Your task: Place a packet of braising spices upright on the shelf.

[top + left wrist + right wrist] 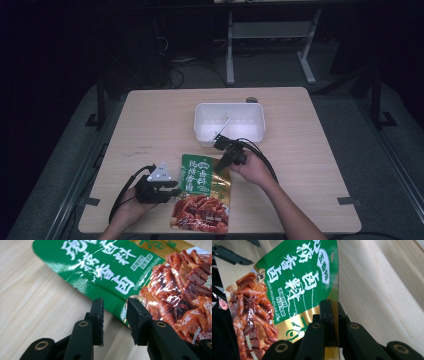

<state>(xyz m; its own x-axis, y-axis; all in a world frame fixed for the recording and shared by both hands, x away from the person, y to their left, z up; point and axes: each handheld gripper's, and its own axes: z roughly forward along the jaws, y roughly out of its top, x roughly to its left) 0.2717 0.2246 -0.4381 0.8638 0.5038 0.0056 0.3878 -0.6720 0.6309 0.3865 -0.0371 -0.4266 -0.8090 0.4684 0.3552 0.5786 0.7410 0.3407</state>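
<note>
Pale wooden worktop [150,125], white plastic tub [256,131] toward the far edge, glossy green-and-gold foil pouch [202,192] flat at the near edge. Pinched at one edge by the right gripper [329,305]; left gripper [114,312] spread, clamping nothing. Risky: slick foil could slip or crumple if lifted one-handed.

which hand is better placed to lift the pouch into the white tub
Right. The right gripper is shut on the pouch edge, on the side nearest the tub. The left gripper is open at the pouch's other edge, not gripping.
</note>
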